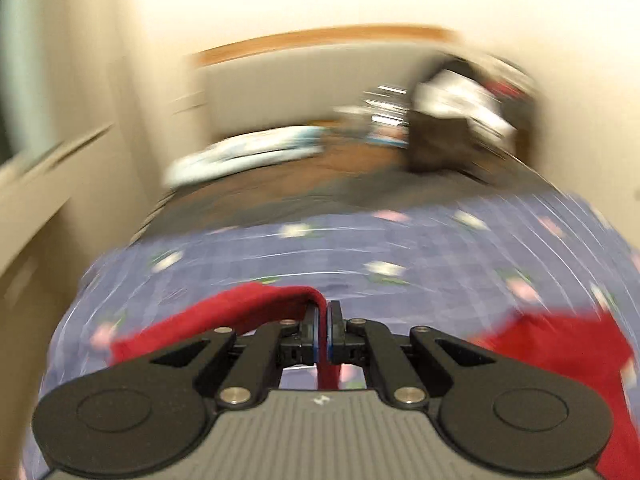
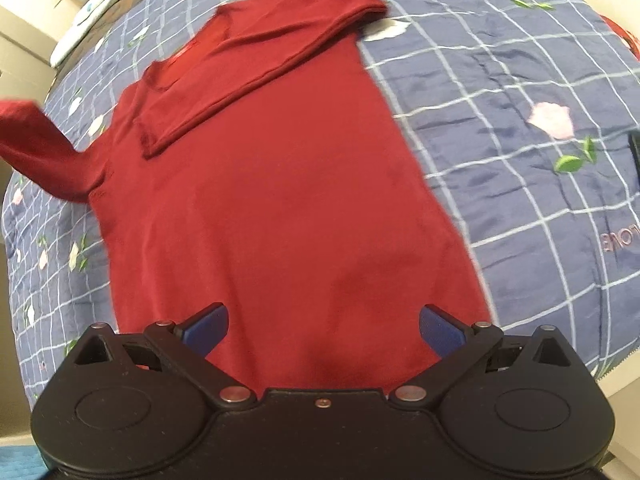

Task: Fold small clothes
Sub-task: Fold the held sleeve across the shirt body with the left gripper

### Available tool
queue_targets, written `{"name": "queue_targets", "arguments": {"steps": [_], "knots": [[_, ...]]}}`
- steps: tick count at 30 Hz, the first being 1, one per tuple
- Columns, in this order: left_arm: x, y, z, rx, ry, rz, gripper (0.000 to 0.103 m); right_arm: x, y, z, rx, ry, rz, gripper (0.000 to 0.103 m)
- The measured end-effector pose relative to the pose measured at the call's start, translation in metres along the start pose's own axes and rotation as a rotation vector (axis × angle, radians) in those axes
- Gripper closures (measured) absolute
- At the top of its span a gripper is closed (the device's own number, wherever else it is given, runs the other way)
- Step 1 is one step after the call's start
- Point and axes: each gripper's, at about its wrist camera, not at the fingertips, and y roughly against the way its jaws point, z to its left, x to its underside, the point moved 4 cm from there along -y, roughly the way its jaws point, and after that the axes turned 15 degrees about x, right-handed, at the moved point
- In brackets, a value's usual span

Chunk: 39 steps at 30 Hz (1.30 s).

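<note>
Currently the step in hand appears to be the second sleeve fold of the red shirt [image 2: 280, 200]. One sleeve [image 2: 272, 44] already lies folded diagonally across the chest. The other sleeve [image 2: 44, 152] is raised off the blue checked bedspread [image 2: 520, 160], toward the bed's left edge as the right wrist view shows it.

Your left gripper [image 1: 323, 332] has its jaws pressed together on a fold of that sleeve's red fabric; the cloth passes between the pads and drapes away to the left. Keep this pinch firm. Carry the cuff in a low arc across the shirt body so that it lands parallel to the first sleeve. Do not pull outward, or the shoulder will drag and the body panel will wrinkle. The left wrist view is heavily motion-blurred, so slow the travel before release.

Your right gripper [image 2: 323, 330] is spread wide and holds nothing. It hangs above the hem end of the shirt, near the bed's near edge, with the fabric directly beneath both fingers. Whether the pads touch the cloth cannot be determined. Use it, if needed, to press the body panel flat while the sleeve is laid across.
</note>
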Motion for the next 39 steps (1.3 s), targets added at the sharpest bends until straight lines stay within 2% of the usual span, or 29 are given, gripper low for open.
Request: {"name": "queue_targets", "arguments": {"steps": [2, 5, 7, 11, 14, 18, 20, 21, 24, 26, 30, 32, 34, 36, 38, 39], "knots": [[0.003, -0.016, -0.05, 0.074, -0.14, 0.062, 0.101, -0.002, -0.003, -0.012, 0.003, -0.022, 0.008, 0.001], [0.028, -0.044, -0.127, 0.175, -0.314, 0.186, 0.101, -0.004, -0.008, -0.03, 0.011, -0.054, 0.02, 0.001], [0.051, -0.061, -0.17, 0.221, -0.369, 0.279, 0.1, -0.005, -0.011, -0.043, 0.015, -0.078, 0.03, 0.001], [0.101, -0.083, -0.215, 0.263, -0.382, 0.43, 0.1, -0.007, -0.017, -0.065, 0.027, -0.116, 0.052, 0.001], [0.123, -0.089, -0.225, 0.26, -0.325, 0.491, 0.097, -0.01, -0.024, -0.078, 0.034, -0.131, 0.072, 0.001], [0.136, -0.08, -0.221, 0.261, -0.173, 0.526, 0.088, -0.021, -0.032, -0.082, 0.029, -0.133, 0.089, 0.001], [0.143, -0.076, -0.217, 0.266, -0.11, 0.543, 0.076, -0.03, -0.036, -0.077, 0.016, -0.123, 0.091, 0.001], [0.145, -0.076, -0.213, 0.269, -0.086, 0.552, 0.074, -0.035, -0.037, -0.074, 0.006, -0.114, 0.09, 0.001], [0.155, -0.08, -0.2, 0.264, -0.027, 0.575, 0.07, -0.054, -0.039, -0.057, -0.033, -0.076, 0.082, 0.001], [0.162, -0.077, -0.197, 0.251, -0.002, 0.586, 0.059, -0.069, -0.039, -0.042, -0.071, -0.053, 0.07, 0.001], [0.18, -0.065, -0.193, 0.237, 0.072, 0.617, 0.052, -0.105, -0.039, -0.007, -0.148, -0.034, 0.04, 0.001], [0.187, -0.06, -0.191, 0.213, 0.106, 0.634, 0.039, -0.122, -0.044, 0.013, -0.189, -0.024, 0.043, 0.001], [0.194, -0.051, -0.188, 0.177, 0.152, 0.638, 0.033, -0.134, -0.055, 0.033, -0.224, -0.007, 0.066, 0.001], [0.2, -0.042, -0.181, 0.144, 0.217, 0.642, 0.026, -0.14, -0.068, 0.049, -0.191, 0.025, 0.064, 0.003], [0.205, -0.032, -0.173, 0.109, 0.293, 0.647, 0.021, -0.143, -0.079, 0.063, -0.159, 0.05, 0.063, 0.009], [0.208, -0.028, -0.169, 0.097, 0.325, 0.649, 0.021, -0.144, -0.083, 0.069, -0.154, 0.059, 0.067, 0.016]]}}
